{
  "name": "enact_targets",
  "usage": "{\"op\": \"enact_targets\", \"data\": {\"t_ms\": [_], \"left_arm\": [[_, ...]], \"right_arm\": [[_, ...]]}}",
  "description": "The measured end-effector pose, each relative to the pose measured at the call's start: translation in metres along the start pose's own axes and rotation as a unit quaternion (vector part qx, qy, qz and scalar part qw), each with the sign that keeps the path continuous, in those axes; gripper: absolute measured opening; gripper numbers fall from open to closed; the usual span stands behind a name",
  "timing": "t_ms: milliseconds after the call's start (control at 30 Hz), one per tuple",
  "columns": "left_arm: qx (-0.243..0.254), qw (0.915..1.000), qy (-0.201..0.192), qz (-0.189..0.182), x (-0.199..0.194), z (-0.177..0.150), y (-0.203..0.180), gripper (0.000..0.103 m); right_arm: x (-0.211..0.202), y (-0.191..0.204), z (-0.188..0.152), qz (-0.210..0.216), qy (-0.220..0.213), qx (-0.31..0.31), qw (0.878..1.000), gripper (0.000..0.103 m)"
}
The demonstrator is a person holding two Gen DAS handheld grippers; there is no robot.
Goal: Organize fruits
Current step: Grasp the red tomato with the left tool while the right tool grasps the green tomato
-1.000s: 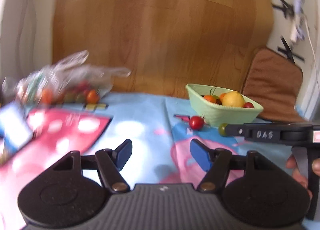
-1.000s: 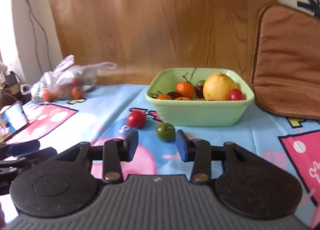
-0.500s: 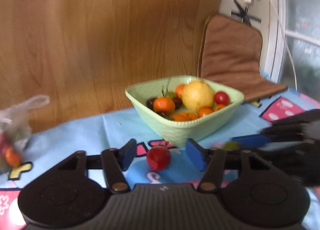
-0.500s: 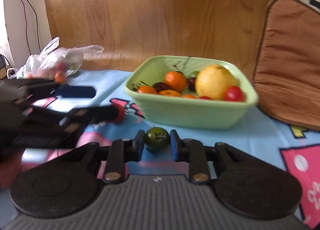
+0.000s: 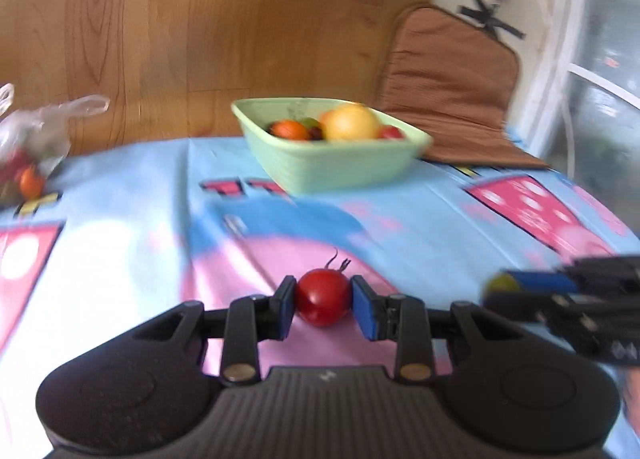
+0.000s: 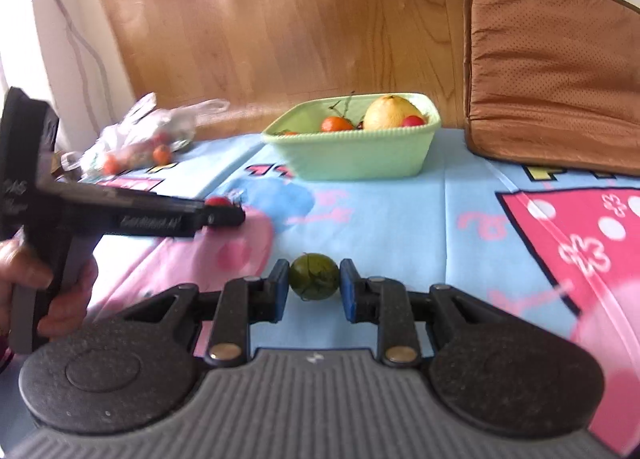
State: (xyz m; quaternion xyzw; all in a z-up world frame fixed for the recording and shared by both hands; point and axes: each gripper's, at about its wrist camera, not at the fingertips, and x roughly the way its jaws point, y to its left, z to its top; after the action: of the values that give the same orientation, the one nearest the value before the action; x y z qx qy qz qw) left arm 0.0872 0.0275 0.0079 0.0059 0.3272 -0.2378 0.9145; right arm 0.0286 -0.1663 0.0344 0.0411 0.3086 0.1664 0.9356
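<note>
At far left on the table [image 6: 460,199], with its blue and pink cartoon cloth, a clear plastic bag [image 6: 140,139] of small red and orange fruit lies against the wooden back panel [image 6: 280,19]. Next comes a person's hand [image 6: 60,287] grasping the left hand-held gripper [image 5: 323,301], whose blue pads have just closed tight on a red tomato [image 5: 322,297], stem pointing up, low over the pink patch of the cloth. To its right the right hand-held gripper [image 6: 314,287] stands narrowed around a green tomato [image 6: 314,277]; the left pad touches it, while a thin gap seems to show at the right pad, so a firm hold cannot be told. Beyond both, towards the panel, a pale green bowl [image 6: 360,155] rests on the table, holding a large yellow citrus [image 6: 390,113], an orange fruit and a small red one. At far right a brown cushion [image 6: 552,67] leans upright just beside the bowl
</note>
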Motion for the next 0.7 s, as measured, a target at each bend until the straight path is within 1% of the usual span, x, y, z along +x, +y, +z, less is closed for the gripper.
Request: {"op": "enact_targets", "data": {"t_ms": [100, 133, 200, 267, 367, 433, 500, 533, 567, 600, 667, 700], "left_arm": [[0.006, 0.9999, -0.015, 0.004, -0.032, -0.033, -0.031, 0.030], [0.005, 0.9998, -0.019, 0.007, -0.040, -0.041, -0.041, 0.030], [0.021, 0.9989, -0.032, 0.025, -0.055, -0.053, -0.062, 0.030], [0.034, 0.9980, -0.045, 0.029, -0.067, -0.061, -0.080, 0.030], [0.051, 0.9974, -0.038, 0.032, -0.070, -0.072, -0.099, 0.030], [0.057, 0.9974, -0.024, 0.036, -0.065, -0.081, -0.106, 0.030], [0.064, 0.9963, -0.031, 0.048, -0.065, -0.085, -0.110, 0.031], [0.065, 0.9962, -0.030, 0.050, -0.066, -0.085, -0.111, 0.032], [0.064, 0.9963, -0.029, 0.049, -0.066, -0.085, -0.111, 0.038], [0.062, 0.9965, -0.029, 0.049, -0.068, -0.085, -0.110, 0.046], [0.062, 0.9959, -0.036, 0.054, -0.073, -0.084, -0.110, 0.052], [0.065, 0.9954, -0.041, 0.058, -0.076, -0.084, -0.110, 0.052]], "right_arm": [[-0.024, 0.002, -0.016, 0.011, 0.000, -0.005, 1.000, 0.030], [-0.032, 0.003, -0.021, 0.013, 0.000, -0.007, 1.000, 0.030], [-0.047, 0.004, -0.032, 0.016, -0.001, -0.010, 1.000, 0.030], [-0.061, 0.008, -0.045, 0.014, -0.003, -0.020, 1.000, 0.030], [-0.073, 0.015, -0.059, 0.014, -0.003, -0.035, 0.999, 0.030], [-0.075, 0.017, -0.065, 0.012, -0.002, -0.040, 0.999, 0.030], [-0.074, 0.016, -0.068, 0.007, 0.000, -0.038, 0.999, 0.031], [-0.074, 0.016, -0.069, 0.004, -0.004, -0.038, 0.999, 0.031], [-0.074, 0.017, -0.069, 0.002, -0.004, -0.040, 0.999, 0.032], [-0.076, 0.017, -0.070, 0.001, -0.005, -0.041, 0.999, 0.033], [-0.078, 0.018, -0.071, 0.001, -0.006, -0.040, 0.999, 0.035], [-0.078, 0.019, -0.071, 0.002, -0.006, -0.040, 0.999, 0.036]]}}
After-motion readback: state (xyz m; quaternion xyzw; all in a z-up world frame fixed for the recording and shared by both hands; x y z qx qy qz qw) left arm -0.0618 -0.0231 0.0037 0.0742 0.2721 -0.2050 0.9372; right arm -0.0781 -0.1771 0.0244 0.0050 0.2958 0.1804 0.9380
